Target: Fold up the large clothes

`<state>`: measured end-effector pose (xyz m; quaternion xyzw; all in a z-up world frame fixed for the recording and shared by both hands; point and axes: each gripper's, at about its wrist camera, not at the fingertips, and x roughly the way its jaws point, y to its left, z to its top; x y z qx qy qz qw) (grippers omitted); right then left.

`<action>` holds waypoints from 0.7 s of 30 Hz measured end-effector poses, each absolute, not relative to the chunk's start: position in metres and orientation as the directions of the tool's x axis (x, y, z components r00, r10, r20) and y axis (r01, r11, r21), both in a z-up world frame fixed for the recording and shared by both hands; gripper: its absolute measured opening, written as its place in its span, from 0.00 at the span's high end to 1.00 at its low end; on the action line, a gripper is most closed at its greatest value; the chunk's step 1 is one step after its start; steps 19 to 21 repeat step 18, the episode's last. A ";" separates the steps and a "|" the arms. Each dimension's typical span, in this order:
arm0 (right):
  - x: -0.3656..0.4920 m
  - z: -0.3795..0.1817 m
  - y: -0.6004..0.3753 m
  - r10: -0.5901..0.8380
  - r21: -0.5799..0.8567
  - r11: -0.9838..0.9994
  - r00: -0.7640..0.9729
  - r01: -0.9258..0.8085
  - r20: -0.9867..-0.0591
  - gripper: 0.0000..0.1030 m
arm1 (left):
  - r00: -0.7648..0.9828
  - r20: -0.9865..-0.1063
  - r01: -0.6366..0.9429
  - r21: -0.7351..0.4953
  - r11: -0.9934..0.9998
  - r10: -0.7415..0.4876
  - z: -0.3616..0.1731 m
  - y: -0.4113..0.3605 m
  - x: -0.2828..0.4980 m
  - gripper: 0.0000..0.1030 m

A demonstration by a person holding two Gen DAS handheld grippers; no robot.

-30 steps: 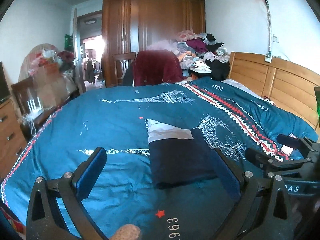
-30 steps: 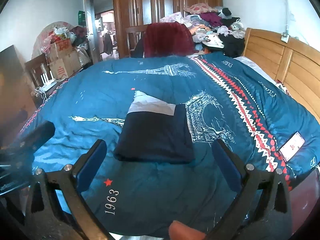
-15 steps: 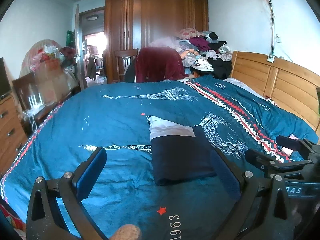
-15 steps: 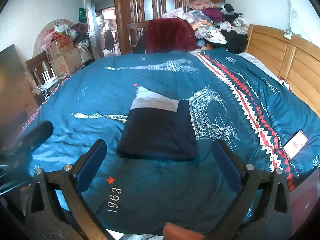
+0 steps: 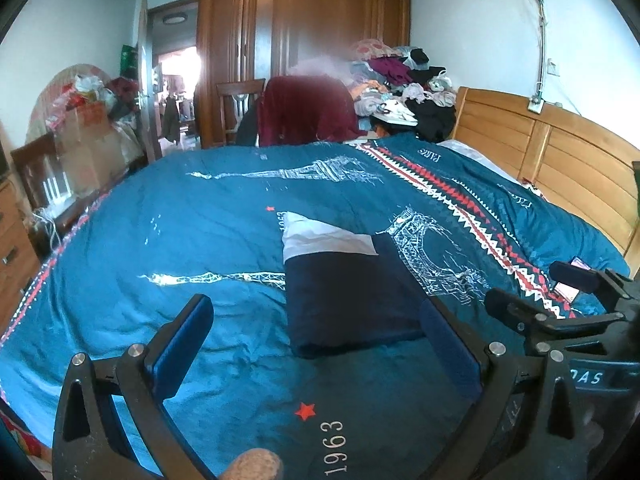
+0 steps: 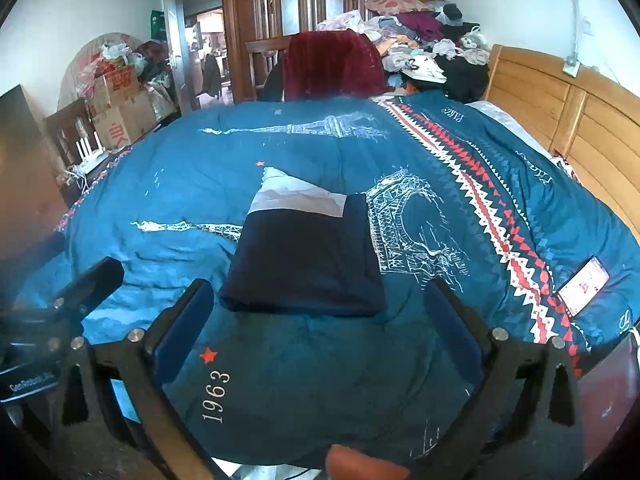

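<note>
A folded garment, dark navy with a white band at its far end [image 5: 344,292] [image 6: 306,260], lies flat in the middle of the blue quilt [image 5: 192,224] [image 6: 304,364] on the bed. My left gripper [image 5: 316,328] is open and held above the quilt's near edge, short of the garment. My right gripper [image 6: 318,312] is open too, nothing between its fingers, the garment's near edge just beyond it. The right gripper [image 5: 560,292] also shows in the left wrist view at the right, and the left gripper [image 6: 72,296] in the right wrist view at the left.
A phone [image 6: 584,286] lies on the quilt at the right, near the wooden headboard [image 6: 560,112]. A chair draped in dark red cloth [image 5: 304,112] and a heap of clothes [image 5: 404,84] stand behind the bed. Boxes [image 6: 116,108] and a dresser [image 5: 12,248] line the left.
Both grippers have drawn back and risen slightly from the bed; the folded garment looks a little farther off. It has not moved, and both grippers stay open.
</note>
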<state>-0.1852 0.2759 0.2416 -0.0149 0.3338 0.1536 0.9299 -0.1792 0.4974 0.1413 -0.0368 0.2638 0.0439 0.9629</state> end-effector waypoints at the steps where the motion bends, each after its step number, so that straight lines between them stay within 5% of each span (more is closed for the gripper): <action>1: -0.185 0.241 0.275 0.280 0.081 0.952 0.728 -0.297 -0.625 0.00 | 0.856 -0.513 -0.103 -0.052 0.993 0.062 0.141 0.497 -0.178 0.00; 21: -0.177 0.242 0.270 0.300 0.102 0.948 0.733 -0.303 -0.610 0.00 | 0.849 -0.522 -0.144 -0.082 0.986 0.080 0.136 0.512 -0.168 0.00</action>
